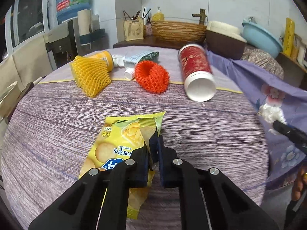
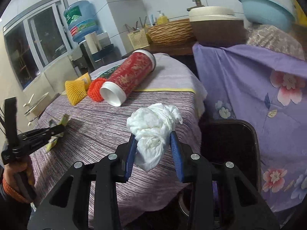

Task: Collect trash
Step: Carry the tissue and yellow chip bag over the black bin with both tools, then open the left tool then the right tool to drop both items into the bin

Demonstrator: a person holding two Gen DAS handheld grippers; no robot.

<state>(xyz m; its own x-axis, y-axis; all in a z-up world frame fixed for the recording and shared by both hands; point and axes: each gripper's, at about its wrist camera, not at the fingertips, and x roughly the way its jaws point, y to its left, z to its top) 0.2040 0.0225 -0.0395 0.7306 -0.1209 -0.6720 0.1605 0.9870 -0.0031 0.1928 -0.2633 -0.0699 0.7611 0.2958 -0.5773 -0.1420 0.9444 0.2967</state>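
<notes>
Lying on the near part of the striped tablecloth (image 1: 191, 118), a yellow snack packet (image 1: 115, 143) is pinched at its torn upper edge by the left gripper (image 1: 154, 143), whose jaws are pressed together. A crumpled white tissue (image 2: 153, 128) is clamped between the blue pads (image 2: 176, 149) of the right gripper (image 2: 153, 141), above the table's right edge. Further off lie a red canister (image 1: 195, 71), an orange foam net (image 1: 151, 76) and a yellow foam net (image 1: 90, 76).

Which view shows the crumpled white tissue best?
The right wrist view: the crumpled white tissue fills the centre, clamped in the right gripper. The left wrist view shows only a small blurred tuft at its right edge.
</notes>
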